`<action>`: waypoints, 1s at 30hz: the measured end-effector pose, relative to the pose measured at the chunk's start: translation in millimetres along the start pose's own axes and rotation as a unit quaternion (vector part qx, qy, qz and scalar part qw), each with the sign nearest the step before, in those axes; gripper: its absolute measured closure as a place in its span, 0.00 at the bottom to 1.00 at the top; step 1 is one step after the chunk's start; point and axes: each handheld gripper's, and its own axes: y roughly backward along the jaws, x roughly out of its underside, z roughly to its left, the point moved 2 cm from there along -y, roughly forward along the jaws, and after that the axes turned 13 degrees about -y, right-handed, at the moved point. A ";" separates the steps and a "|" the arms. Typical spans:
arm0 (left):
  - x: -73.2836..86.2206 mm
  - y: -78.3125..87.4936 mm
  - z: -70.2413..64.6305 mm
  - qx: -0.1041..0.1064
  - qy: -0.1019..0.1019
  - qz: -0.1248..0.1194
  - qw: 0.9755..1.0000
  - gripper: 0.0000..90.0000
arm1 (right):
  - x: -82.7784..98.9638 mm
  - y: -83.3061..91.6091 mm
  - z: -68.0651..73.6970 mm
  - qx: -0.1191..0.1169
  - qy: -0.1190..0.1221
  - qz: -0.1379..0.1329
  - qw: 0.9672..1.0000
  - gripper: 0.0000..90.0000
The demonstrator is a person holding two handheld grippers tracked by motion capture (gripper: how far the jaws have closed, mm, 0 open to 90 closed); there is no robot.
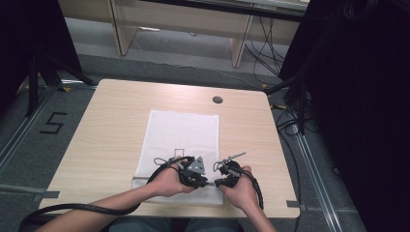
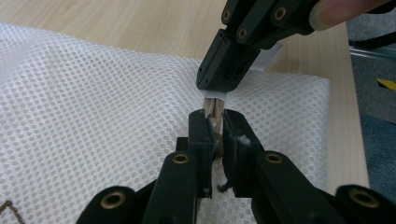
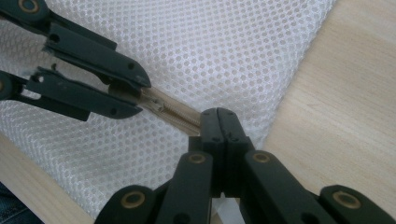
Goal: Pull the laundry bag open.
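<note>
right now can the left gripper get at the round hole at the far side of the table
Probably not yet: the left gripper sits at the near edge, jaws clamped on the mesh bag's zipper. The hole is unobstructed beyond the bag.

White mesh bag (image 1: pixel 182 140) lies flat on table, zipper (image 3: pixel 170 112) apparently closed.

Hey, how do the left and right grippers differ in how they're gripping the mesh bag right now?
The left gripper pinches the mesh bag's zipper with a sliver of gap between its jaws; the right gripper has its jaws fully together farther along it. Both are clamped on the same zipper line near the table's front edge.
</note>
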 end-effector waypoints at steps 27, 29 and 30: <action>5.1 13.3 1.3 -0.003 0.001 -0.007 1.000 0.91 | -0.7 -1.0 -2.3 -0.004 0.002 -0.005 1.000 1.00; 5.4 14.6 2.6 -0.003 -0.009 -0.006 1.000 0.91 | -0.6 -1.2 -2.0 -0.005 0.003 -0.006 1.000 1.00; 5.7 14.8 1.6 -0.004 -0.001 -0.007 1.000 0.91 | -0.8 -1.5 -4.0 0.007 0.007 -0.005 1.000 1.00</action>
